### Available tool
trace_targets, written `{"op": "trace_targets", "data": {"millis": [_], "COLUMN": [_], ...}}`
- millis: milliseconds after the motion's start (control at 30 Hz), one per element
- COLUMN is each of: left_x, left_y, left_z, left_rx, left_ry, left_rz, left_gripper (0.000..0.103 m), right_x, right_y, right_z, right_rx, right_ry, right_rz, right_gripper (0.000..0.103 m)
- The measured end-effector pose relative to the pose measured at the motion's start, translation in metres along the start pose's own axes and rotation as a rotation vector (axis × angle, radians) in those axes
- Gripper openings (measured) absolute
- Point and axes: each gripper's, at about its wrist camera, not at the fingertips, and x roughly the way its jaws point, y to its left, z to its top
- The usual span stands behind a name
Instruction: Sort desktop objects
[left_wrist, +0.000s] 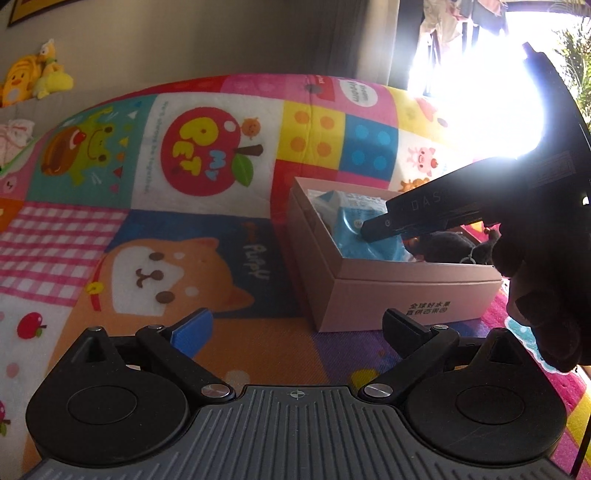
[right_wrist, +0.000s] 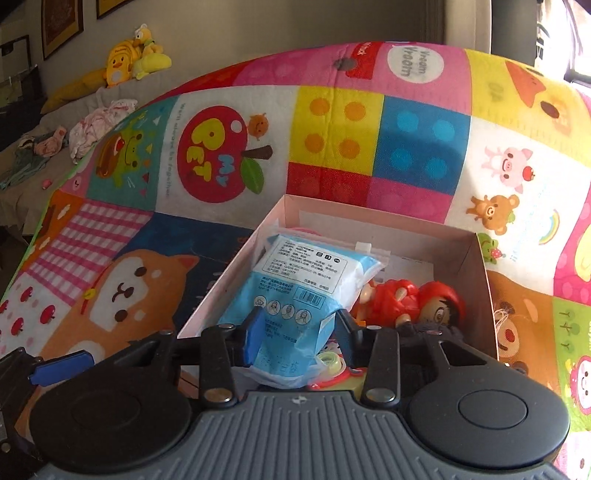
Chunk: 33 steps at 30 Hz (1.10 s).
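Note:
A pink cardboard box stands open on a colourful play mat. Inside lies a blue and white packet of masks, with a red-haired doll beside it and a small roll of tape under its near end. My right gripper reaches down into the box, its jaws closed on the packet's near end; in the left wrist view its tip rests on the blue packet. My left gripper hovers wide open over the mat, just left of the box, holding nothing.
A dark hand holds the right gripper at the box's right side. A dark plush item lies in the box. A sofa with yellow soft toys and crumpled clothes stands behind the mat. Bright window glare fills the upper right.

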Motion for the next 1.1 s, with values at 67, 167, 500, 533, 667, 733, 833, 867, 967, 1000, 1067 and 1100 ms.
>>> {"op": "trace_targets", "data": {"millis": [67, 167, 500, 533, 667, 733, 833, 867, 967, 1000, 1067, 1100], "left_x": [0.001, 0.002, -0.001, -0.001, 0.000, 0.000, 0.000, 0.000, 0.004, 0.005, 0.007, 0.007], "left_y": [0.002, 0.005, -0.004, -0.006, -0.020, -0.024, -0.025, -0.024, -0.022, -0.023, -0.026, -0.028], "left_z": [-0.001, -0.002, 0.003, 0.005, 0.016, 0.019, 0.021, 0.021, 0.020, 0.019, 0.018, 0.018], "left_rx": [-0.008, -0.021, -0.019, -0.015, 0.040, 0.057, 0.063, 0.059, 0.053, 0.054, 0.055, 0.057], "left_ry": [0.004, 0.012, 0.009, 0.008, -0.011, -0.017, -0.020, -0.018, -0.004, 0.000, 0.007, 0.010], "left_rz": [0.001, 0.001, -0.014, -0.018, -0.028, -0.036, -0.032, -0.032, -0.032, -0.032, -0.040, -0.045], "left_gripper": [0.101, 0.101, 0.102, 0.103, 0.103, 0.103, 0.103, 0.103, 0.103, 0.103, 0.103, 0.103], "right_x": [-0.007, -0.024, -0.045, -0.039, 0.004, 0.026, 0.027, 0.023, 0.020, 0.018, 0.014, 0.013], "right_y": [-0.001, -0.001, -0.019, -0.020, -0.018, -0.017, -0.011, -0.012, -0.015, -0.018, -0.024, -0.027], "right_z": [-0.004, -0.015, 0.002, 0.008, 0.030, 0.035, 0.031, 0.029, 0.019, 0.017, 0.018, 0.019], "right_rx": [-0.002, -0.024, 0.033, 0.052, 0.120, 0.141, 0.157, 0.152, 0.093, 0.080, 0.094, 0.107], "right_ry": [0.009, -0.004, -0.131, -0.127, -0.121, -0.063, -0.054, -0.049, -0.022, -0.034, -0.032, -0.028], "right_rz": [0.035, 0.072, 0.000, 0.011, -0.012, -0.007, 0.000, 0.026, 0.008, -0.010, -0.006, -0.003], "right_gripper": [0.041, 0.041, 0.056, 0.058, 0.062, 0.056, 0.053, 0.053, 0.050, 0.050, 0.050, 0.050]}}
